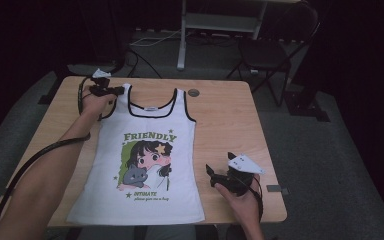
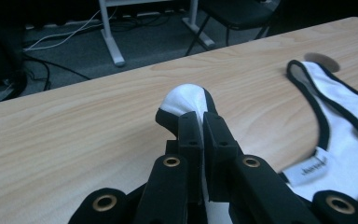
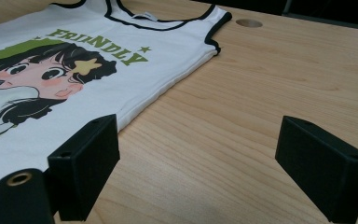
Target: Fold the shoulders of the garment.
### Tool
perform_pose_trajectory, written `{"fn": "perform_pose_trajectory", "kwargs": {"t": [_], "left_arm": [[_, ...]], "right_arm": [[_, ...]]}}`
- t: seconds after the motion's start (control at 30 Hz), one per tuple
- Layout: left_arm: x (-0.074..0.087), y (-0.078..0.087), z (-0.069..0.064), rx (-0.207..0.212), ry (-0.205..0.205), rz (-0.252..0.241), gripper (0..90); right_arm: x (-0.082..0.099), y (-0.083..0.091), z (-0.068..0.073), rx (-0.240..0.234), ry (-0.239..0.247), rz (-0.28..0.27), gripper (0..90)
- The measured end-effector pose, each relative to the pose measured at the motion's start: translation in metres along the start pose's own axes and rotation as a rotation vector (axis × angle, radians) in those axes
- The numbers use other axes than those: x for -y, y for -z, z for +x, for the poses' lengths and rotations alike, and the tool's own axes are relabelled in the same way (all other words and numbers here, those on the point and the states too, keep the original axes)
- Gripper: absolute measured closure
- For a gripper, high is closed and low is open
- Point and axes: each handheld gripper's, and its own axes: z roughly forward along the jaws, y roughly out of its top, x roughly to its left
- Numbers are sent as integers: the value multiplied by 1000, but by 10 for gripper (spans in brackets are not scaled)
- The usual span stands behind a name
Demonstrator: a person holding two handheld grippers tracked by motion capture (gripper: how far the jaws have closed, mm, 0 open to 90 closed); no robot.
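Here, one wooden table [image 1: 230, 125] carries one white tank top [image 1: 145, 165] spread flat, print upward, on its left half; the hem lies at the near edge, the straps toward the far edge; bare wood runs wide to the right of the garment. One folding chair [image 1: 275, 50] and one white stand [image 1: 182, 45] sit on the floor beyond the far edge, well apart. Two grippers: the left gripper [image 2: 200, 119] has its jaws pressed together, pinching the left strap [image 2: 186, 100] near the far-left corner; the right gripper [image 3: 198, 154] rests on bare wood just beside the garment's right side, jaws spread wide, nothing between them. One small round hole [image 1: 194, 92] lies just right of the other strap.
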Motion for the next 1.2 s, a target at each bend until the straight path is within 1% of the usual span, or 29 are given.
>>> {"fn": "perform_pose_trajectory", "kwargs": {"t": [0.1, 0.13, 0.33, 0.43, 0.5, 0.67, 0.73, 0.8, 0.83, 1.03, 1.13, 1.2], "left_arm": [[4, 6, -6, 16, 1, 1, 871], [4, 6, -6, 16, 1, 1, 871], [12, 15, -19, 37, -5, -2, 871], [16, 19, -23, 38, 1, -3, 871], [18, 23, -27, 37, -2, -3, 871], [24, 33, -35, 42, 10, -21, 871], [27, 37, -38, 44, 7, -23, 870], [31, 40, -41, 46, 2, -18, 870], [33, 41, -42, 49, 4, -19, 870], [44, 49, -46, 62, -13, -7, 869], [48, 52, -50, 76, -18, -3, 869], [52, 54, -55, 84, -37, 4, 868]], "right_arm": [[0, 0, 1, -4, 3, 0, 129], [0, 0, 1, -4, 3, 0, 129], [0, 0, 1, -2, 4, 2, 129], [0, 0, 1, -1, 6, 3, 129], [0, -1, 1, -1, 6, 5, 129], [0, -1, 2, -2, 14, 7, 129], [0, -1, 3, -5, 13, 10, 129], [-1, -2, 3, -7, 25, 10, 129], [-1, -2, 3, -7, 25, 10, 129], [-1, -2, 4, -11, 21, 10, 129], [-1, -2, 4, -11, 23, 13, 129], [-1, -2, 4, -12, 27, 14, 129]]}}
